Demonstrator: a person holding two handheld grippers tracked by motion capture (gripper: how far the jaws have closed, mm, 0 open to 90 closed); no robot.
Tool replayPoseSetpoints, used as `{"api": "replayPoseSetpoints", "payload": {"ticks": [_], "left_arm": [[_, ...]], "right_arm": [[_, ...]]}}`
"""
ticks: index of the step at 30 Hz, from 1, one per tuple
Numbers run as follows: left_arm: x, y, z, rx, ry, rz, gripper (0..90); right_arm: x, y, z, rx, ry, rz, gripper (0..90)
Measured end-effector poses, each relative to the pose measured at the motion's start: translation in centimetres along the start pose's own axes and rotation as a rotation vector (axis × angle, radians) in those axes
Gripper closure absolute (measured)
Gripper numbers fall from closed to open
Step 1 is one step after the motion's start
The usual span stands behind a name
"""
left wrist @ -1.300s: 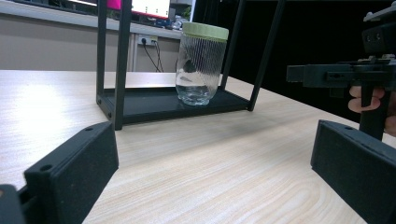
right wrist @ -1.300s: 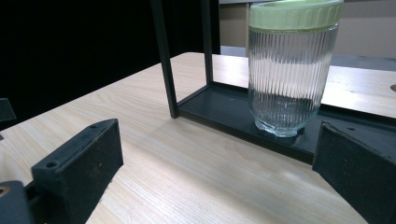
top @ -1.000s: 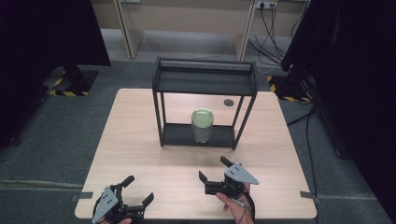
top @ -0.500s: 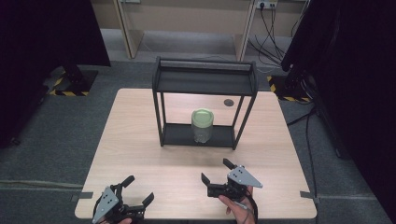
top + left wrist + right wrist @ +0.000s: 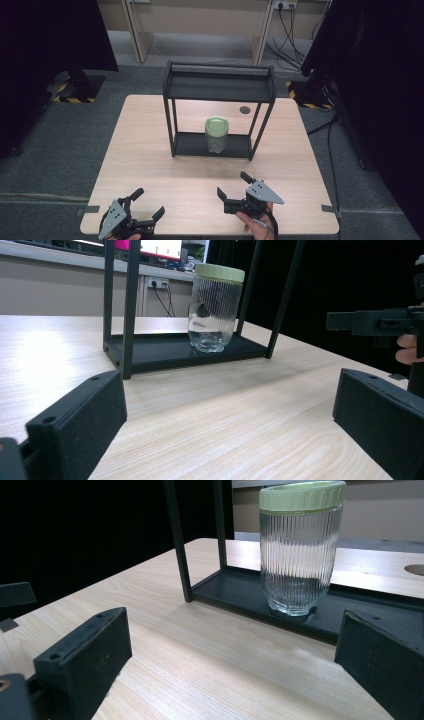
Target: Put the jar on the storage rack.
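Ribbed glass jar (image 5: 217,135) with a pale green screw lid (image 5: 217,123) stands upright on the bottom shelf of the black metal rack (image 5: 219,90), a little right of that shelf's middle, nothing touching it. In my right gripper view the jar (image 5: 299,550) sits ahead and slightly right of centre, its base flat on the dark shelf plate and the rack's near upright to its left. In my left gripper view the same jar (image 5: 215,307) stands farther off, between the rack's thin black legs. The rack has a second, upper shelf with a low rail round it, and it stands toward the far half of the light wooden table (image 5: 150,150). Just behind the rack's right side there is a small round hole (image 5: 244,109) in the tabletop. My right gripper (image 5: 234,185) hovers near the front edge of the table, well apart from the rack, its jaws spread wide and grasping nothing, pointing left and slightly toward the rack. My left gripper (image 5: 147,204) rests at the front left corner, jaws likewise released and empty, well apart from the jar. From my left gripper view I see my right gripper's black jaw and a bit of my fingers at the right edge.
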State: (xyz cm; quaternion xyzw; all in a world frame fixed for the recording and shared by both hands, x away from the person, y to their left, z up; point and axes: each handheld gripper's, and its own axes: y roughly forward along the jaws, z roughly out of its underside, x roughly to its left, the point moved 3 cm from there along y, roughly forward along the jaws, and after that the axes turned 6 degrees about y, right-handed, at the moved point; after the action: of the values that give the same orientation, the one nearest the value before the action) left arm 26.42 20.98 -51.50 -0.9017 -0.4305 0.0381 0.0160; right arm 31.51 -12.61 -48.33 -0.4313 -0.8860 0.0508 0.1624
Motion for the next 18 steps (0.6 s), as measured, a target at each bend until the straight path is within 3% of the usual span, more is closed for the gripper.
{"api": "replayPoseSetpoints", "payload": {"ticks": [18], "left_arm": [[0.03,0.01,0.01,0.000,-0.002,0.000,0.1]], "right_arm": [[-0.39,-0.93,0.60,0.002,0.019,0.014,1.8]]}}
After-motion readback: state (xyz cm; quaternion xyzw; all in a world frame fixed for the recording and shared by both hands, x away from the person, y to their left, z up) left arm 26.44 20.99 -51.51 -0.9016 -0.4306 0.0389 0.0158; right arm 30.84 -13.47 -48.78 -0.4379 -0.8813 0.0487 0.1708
